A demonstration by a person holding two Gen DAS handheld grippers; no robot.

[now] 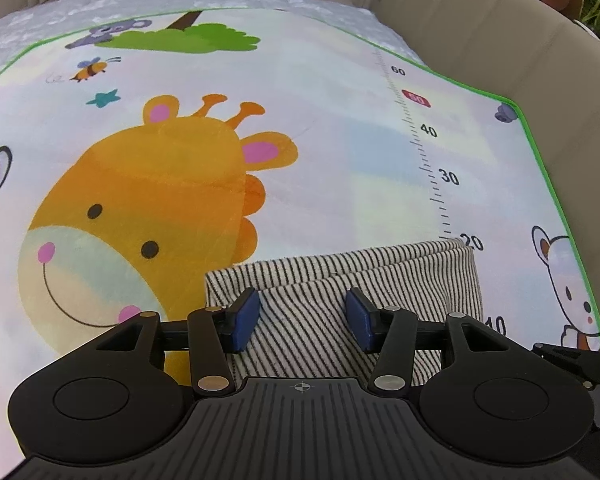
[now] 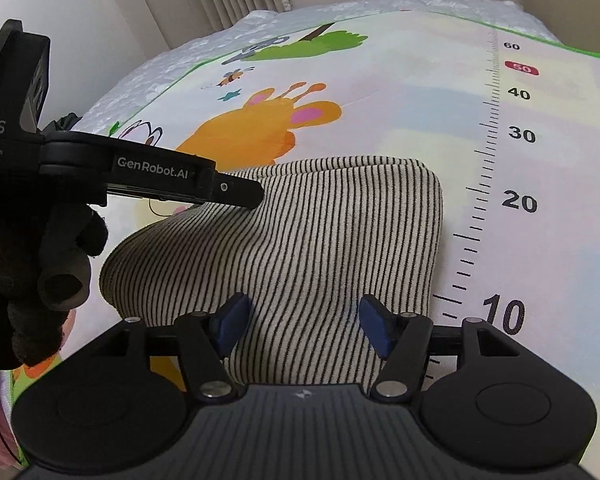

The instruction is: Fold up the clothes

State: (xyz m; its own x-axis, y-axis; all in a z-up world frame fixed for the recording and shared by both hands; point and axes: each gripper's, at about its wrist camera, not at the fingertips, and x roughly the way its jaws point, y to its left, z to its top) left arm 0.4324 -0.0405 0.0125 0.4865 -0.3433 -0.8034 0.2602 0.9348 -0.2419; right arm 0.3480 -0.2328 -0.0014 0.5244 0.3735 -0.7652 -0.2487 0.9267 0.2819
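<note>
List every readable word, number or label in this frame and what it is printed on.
"60", "50" (red tag), "40", "30", "20", "10": ruler scale printed on the play mat.
"GenRobot.AI": side of the left hand-held gripper.
"DAS", cut off at the frame edge: left hand-held gripper's body; the small lines beneath are too blurred to read.

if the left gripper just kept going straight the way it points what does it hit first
Most likely the striped garment: the open left gripper has the folded cloth right between and ahead of its fingers. Beyond it lies only the giraffe play mat. Depth is unclear.
</note>
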